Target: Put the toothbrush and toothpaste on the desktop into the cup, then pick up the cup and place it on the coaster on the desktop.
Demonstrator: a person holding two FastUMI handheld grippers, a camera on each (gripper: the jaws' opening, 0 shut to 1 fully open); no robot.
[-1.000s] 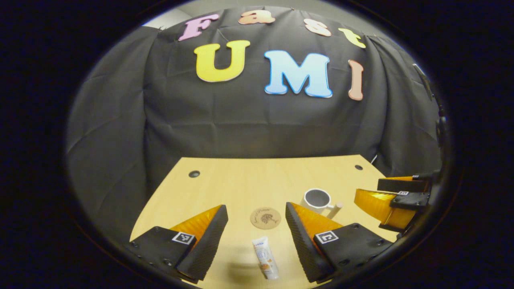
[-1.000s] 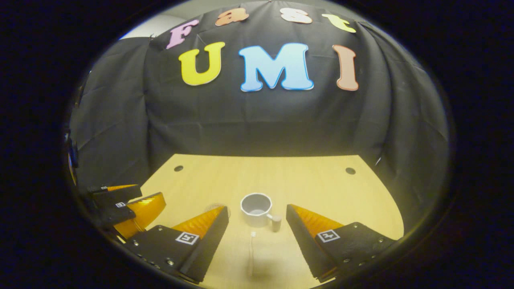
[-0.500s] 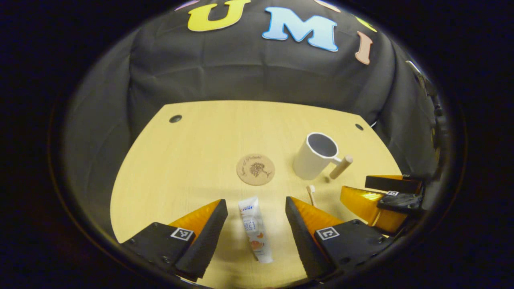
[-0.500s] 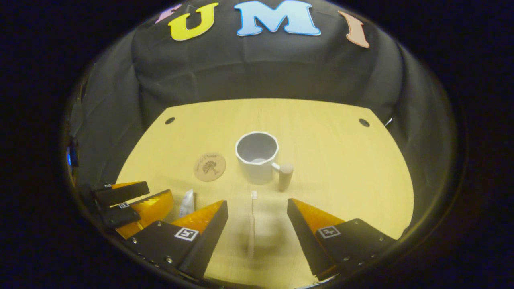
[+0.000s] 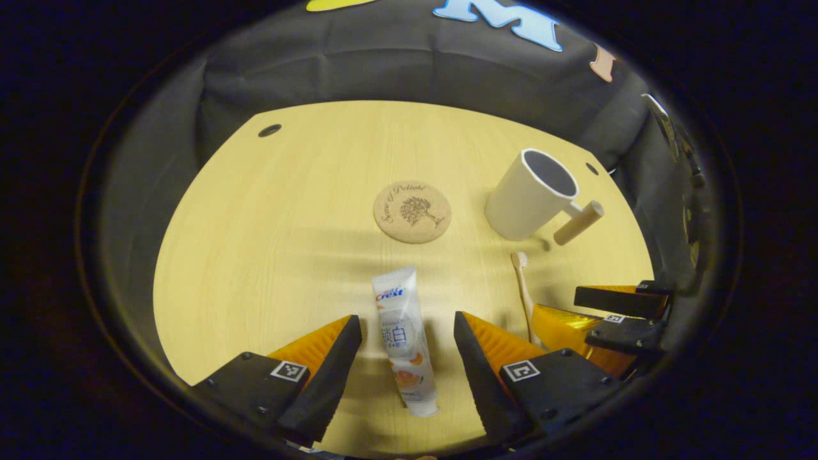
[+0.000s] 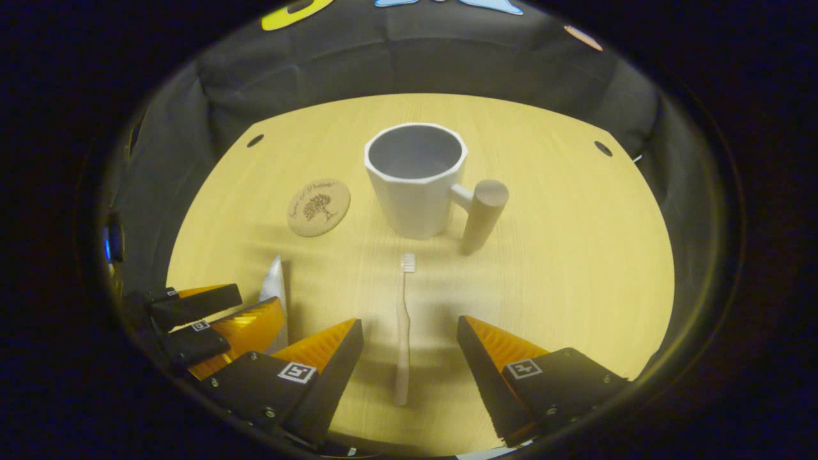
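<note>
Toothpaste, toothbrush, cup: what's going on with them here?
A person holds two grippers over a wooden desktop. The left gripper is open with the toothpaste lying between its fingers; the right gripper is open astride the toothbrush. Neither is gripped yet. The white cup stands empty beside the bare cork coaster.

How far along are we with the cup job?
Nothing done yet. Toothpaste and toothbrush lie flat on the desktop; cup is empty, beside the coaster. Left gripper and right gripper straddle them, open. Grasping, loading, cup placement remain.
</note>
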